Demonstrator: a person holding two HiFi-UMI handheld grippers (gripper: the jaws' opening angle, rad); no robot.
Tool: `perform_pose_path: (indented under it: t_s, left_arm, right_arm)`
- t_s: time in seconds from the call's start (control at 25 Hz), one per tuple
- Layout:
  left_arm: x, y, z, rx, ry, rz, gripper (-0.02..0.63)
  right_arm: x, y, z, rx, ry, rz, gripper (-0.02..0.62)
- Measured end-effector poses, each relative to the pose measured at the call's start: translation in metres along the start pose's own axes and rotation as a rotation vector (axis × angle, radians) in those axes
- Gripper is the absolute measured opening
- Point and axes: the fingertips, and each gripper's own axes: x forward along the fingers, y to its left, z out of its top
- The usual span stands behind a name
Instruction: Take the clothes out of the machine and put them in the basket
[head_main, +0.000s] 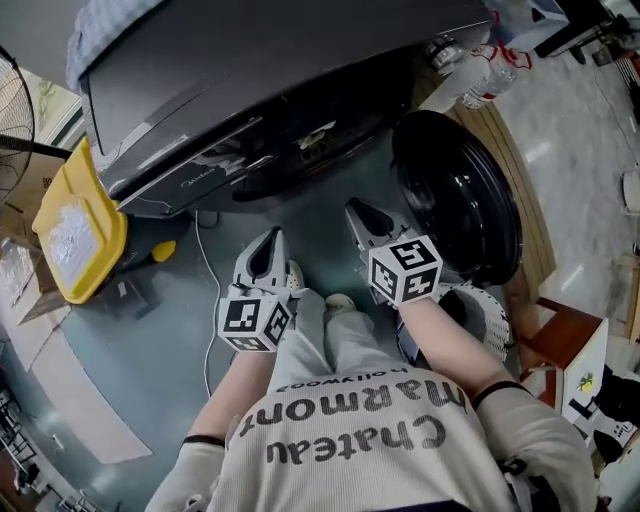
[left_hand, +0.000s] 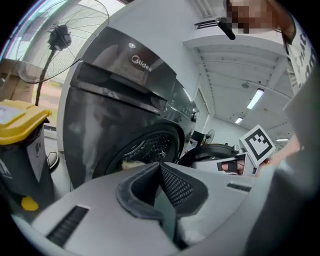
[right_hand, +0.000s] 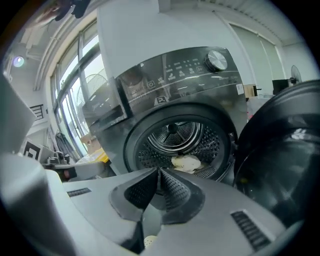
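Left gripper and right gripper are held empty, jaws pressed together, pointed at the open drum at 12 o'clock, where clothes are seen; the door is swung aside to 2 o'clock, presumably for reach

The floor is smooth grey-blue. On the right, past a wooden strip, it gives way to pale glossy tile. A bin with a yellow lid stands at the left, near a pedestal fan and a cardboard box. Reddish wooden furniture sits at the right edge. Tall windows along one side let in daylight. The walls and the beamed ceiling are white, and tube lights are lit overhead. A second fan stands far off, small and hard to make out.
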Motion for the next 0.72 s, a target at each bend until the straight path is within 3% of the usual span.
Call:
perform_pose_path:
  t_s: [0.24,0.56,0.72]
  left_arm:
    - [0.058,0.015,-0.044,-0.029,-0.023,-0.044,0.008]
    - [0.135,0.032,-0.084,0.06,-0.037,-0.148,0.008]
    - [0.171,0.043,-0.097,0.037,-0.077,-0.185,0.009]
  right_arm:
    - [0.046,-0.037,-0.041,0.022,-0.042,-0.018,0.041]
    - [0.131,-0.076,-0.068,-0.086,-0.114,0.004,0.041]
    - [0.161,-0.089,-0.064,-0.147,-0.199,0.019,0.043]
